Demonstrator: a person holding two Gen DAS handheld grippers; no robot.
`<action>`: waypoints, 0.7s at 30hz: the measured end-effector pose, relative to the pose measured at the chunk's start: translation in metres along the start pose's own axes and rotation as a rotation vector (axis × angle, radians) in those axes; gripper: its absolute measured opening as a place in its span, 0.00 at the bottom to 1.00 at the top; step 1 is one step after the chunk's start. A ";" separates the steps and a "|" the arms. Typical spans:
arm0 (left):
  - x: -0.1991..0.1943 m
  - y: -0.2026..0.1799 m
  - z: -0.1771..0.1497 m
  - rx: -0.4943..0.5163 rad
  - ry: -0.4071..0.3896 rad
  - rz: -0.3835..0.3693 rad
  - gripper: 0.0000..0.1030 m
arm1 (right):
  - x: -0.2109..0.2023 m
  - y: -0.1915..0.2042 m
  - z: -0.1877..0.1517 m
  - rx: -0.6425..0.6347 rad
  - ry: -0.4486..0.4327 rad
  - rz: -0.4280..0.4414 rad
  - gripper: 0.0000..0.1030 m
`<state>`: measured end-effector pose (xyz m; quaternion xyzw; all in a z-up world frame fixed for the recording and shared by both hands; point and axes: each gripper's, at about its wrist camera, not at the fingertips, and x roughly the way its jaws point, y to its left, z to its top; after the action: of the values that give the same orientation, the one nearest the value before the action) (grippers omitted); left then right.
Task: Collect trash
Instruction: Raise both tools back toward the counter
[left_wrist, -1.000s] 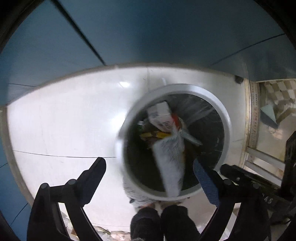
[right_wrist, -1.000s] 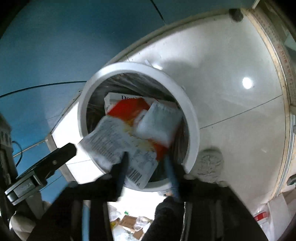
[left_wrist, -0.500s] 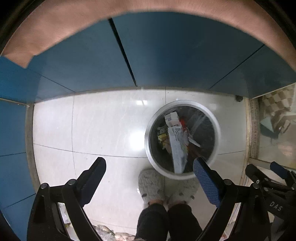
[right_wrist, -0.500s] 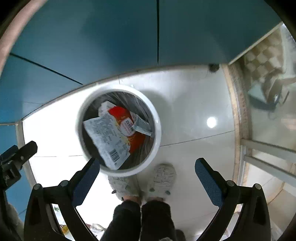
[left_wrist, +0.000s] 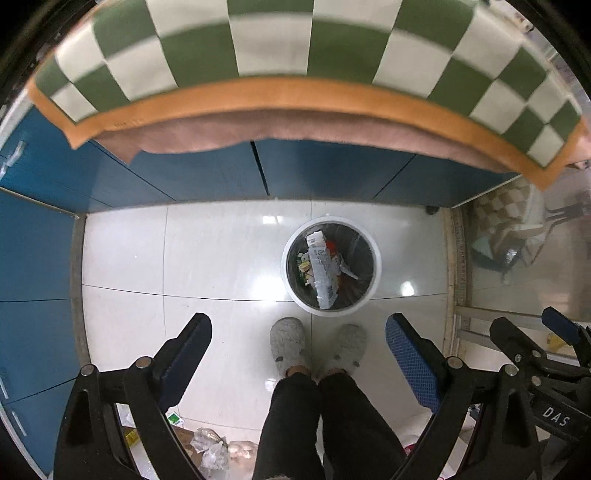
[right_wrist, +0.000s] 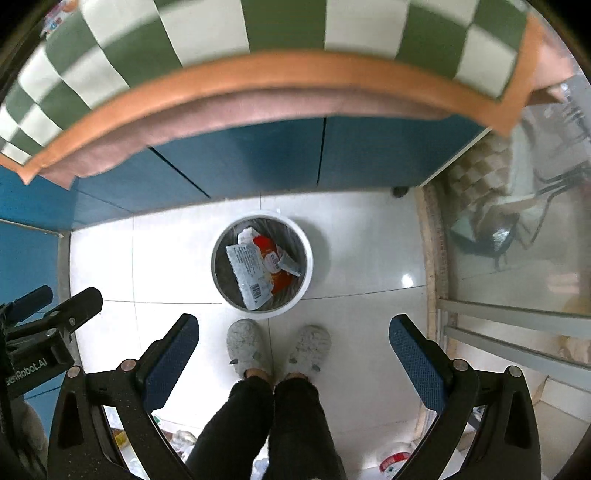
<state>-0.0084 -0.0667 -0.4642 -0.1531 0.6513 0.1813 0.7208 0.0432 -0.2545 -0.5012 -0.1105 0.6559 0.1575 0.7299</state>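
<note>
Both grippers have risen well clear of the round white waste bin, which now looks small on the pale tiled floor.

Left wrist view: the left gripper hangs spread wide and empty, the bin directly below and slightly ahead, past the person's grey fluffy slippers. A long white printed wrapper lies lengthwise inside.

Right wrist view: the right gripper is fully spread, holding nothing. Loose scraps lie behind the slippers, away from the bin, seemingly nearer this hand.
</note>
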 end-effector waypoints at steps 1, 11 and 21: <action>-0.012 0.001 -0.002 -0.001 -0.004 0.000 0.93 | -0.016 0.000 -0.001 0.000 -0.008 0.001 1.00; -0.105 0.009 -0.014 0.015 -0.021 -0.024 0.93 | -0.147 0.015 -0.017 -0.017 -0.058 0.014 1.00; -0.196 0.023 0.013 0.029 -0.222 0.028 0.93 | -0.220 0.028 -0.008 0.029 -0.136 0.102 1.00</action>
<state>-0.0246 -0.0523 -0.2673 -0.1123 0.5722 0.1978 0.7879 0.0055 -0.2499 -0.2827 -0.0556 0.6117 0.1920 0.7654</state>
